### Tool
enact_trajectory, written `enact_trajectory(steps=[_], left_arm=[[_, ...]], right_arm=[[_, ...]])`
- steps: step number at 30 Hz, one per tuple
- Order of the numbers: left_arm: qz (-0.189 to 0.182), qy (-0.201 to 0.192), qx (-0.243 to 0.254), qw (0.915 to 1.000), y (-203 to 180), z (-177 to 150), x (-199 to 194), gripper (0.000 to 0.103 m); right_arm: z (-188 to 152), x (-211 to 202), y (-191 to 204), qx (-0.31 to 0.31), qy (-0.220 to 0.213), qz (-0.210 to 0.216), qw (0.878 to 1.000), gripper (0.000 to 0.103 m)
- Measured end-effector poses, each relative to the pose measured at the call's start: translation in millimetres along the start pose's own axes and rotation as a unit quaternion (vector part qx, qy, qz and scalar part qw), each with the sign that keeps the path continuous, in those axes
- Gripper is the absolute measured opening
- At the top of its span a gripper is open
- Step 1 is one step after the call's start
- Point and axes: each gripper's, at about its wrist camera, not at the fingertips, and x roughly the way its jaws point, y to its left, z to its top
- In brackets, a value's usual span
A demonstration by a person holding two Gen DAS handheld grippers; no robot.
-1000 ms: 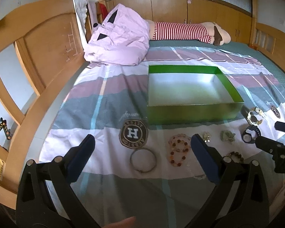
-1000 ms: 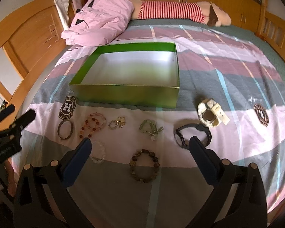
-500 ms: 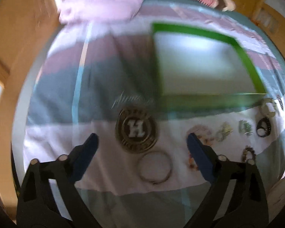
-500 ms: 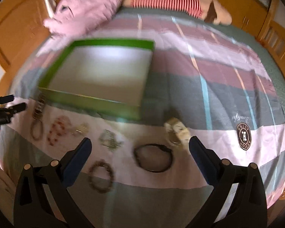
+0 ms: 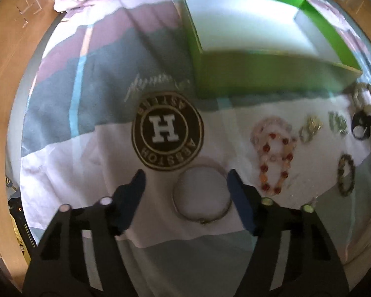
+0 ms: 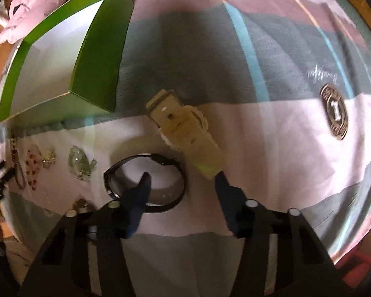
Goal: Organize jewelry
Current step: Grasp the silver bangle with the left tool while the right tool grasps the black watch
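My left hand-held gripper (image 5: 184, 177), spread and closing, straddles the metal bangle (image 5: 202, 194) near the bed's foot edge; I'd centre it. The right hand-held gripper (image 6: 183, 175), also closing empty, straddles the black bracelet's (image 6: 146, 182) rim.

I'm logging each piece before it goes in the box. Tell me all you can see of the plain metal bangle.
The metal bangle is a thin, plain silvery ring with a small knob or clasp on its near edge. It lies flat on a pale stripe of the bedspread, just below the round H logo patch and left of the red bead bracelet. The left gripper straddles it, jaws open, not pressing it.
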Motion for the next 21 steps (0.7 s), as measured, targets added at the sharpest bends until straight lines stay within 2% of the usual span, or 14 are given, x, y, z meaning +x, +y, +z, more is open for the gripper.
enact_trajectory(steps=[2, 5, 10, 12, 16, 17, 18, 21], left_arm=[[-0.005, 0.011, -0.012, 0.9999, 3.4, 0.0, 6.6, 0.062], [-0.016, 0.022, -0.021, 0.9994, 3.5, 7.6, 11.3, 0.057], [-0.015, 0.019, -0.012, 0.9996, 0.5, 11.6, 11.7, 0.050], [-0.012, 0.025, -0.010, 0.9996, -1.4, 11.7, 14.5, 0.041], [-0.007, 0.028, -0.006, 0.9996, -8.7, 10.4, 17.1, 0.027], [-0.004, 0.026, -0.006, 0.9996, -9.1, 10.0, 16.6, 0.015], [-0.004, 0.026, -0.007, 0.9996, -9.3, 8.4, 17.4, 0.010], [-0.013, 0.028, -0.017, 0.9994, -5.3, 8.2, 19.7, 0.007]], right_arm=[[-3.0, 3.2, 3.6, -0.005, 0.008, 0.012, 1.000, 0.042], [-6.6, 12.4, 13.1, -0.025, 0.017, -0.002, 1.000, 0.033], [-6.9, 28.9, 18.4, -0.013, 0.032, -0.013, 0.999, 0.022], [-7.4, 29.6, 23.4, -0.025, 0.028, -0.019, 0.999, 0.010], [-8.9, 42.6, 32.1, -0.035, 0.023, -0.031, 0.999, 0.006], [-9.1, 41.6, 33.5, -0.035, 0.021, -0.031, 0.999, 0.004], [-9.5, 41.6, 33.5, -0.033, 0.019, -0.028, 0.999, 0.003], [-10.3, 39.4, 33.1, -0.023, 0.017, -0.020, 0.999, 0.002]])
